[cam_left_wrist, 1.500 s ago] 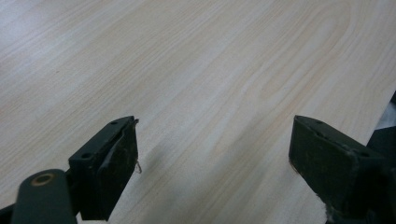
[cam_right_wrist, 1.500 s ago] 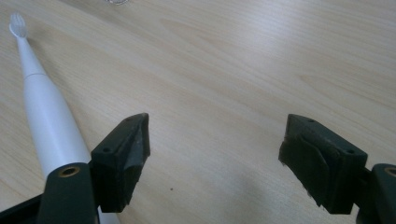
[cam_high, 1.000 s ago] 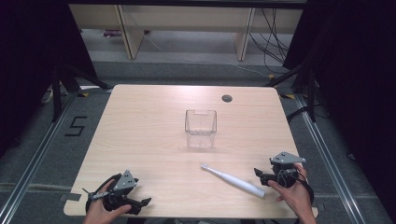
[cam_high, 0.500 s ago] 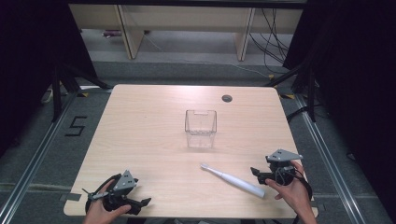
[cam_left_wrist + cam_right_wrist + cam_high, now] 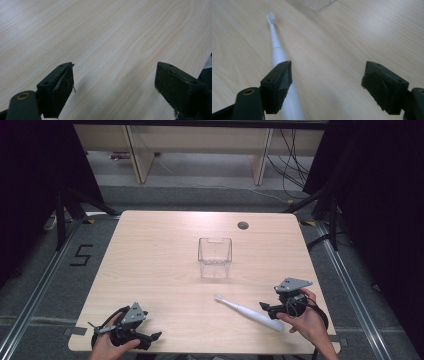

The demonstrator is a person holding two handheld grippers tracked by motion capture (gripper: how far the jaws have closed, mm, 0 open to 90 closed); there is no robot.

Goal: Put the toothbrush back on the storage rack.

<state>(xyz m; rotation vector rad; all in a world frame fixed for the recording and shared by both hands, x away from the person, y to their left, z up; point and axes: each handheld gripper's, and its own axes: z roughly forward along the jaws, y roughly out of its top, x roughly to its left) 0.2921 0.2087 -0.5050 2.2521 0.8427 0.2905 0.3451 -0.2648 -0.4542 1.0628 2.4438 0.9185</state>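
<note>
1. The white electric toothbrush (image 5: 248,311) lies lower right of centre in the high view, below the clear plastic container (image 5: 215,257). I judge it light, stiff, slippery; I'd grip the thick handle.
2. My right gripper (image 5: 327,85) is spread wide, its left jaw hiding the handle's lower part.
3. My left gripper (image 5: 113,90) gapes over bare table (image 5: 150,250).

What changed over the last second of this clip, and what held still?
The right gripper edged forward and left across the table, closing on the handle end of the white toothbrush; its jaws stand open, gripping nothing. The left gripper, toothbrush and clear container stayed put.
</note>
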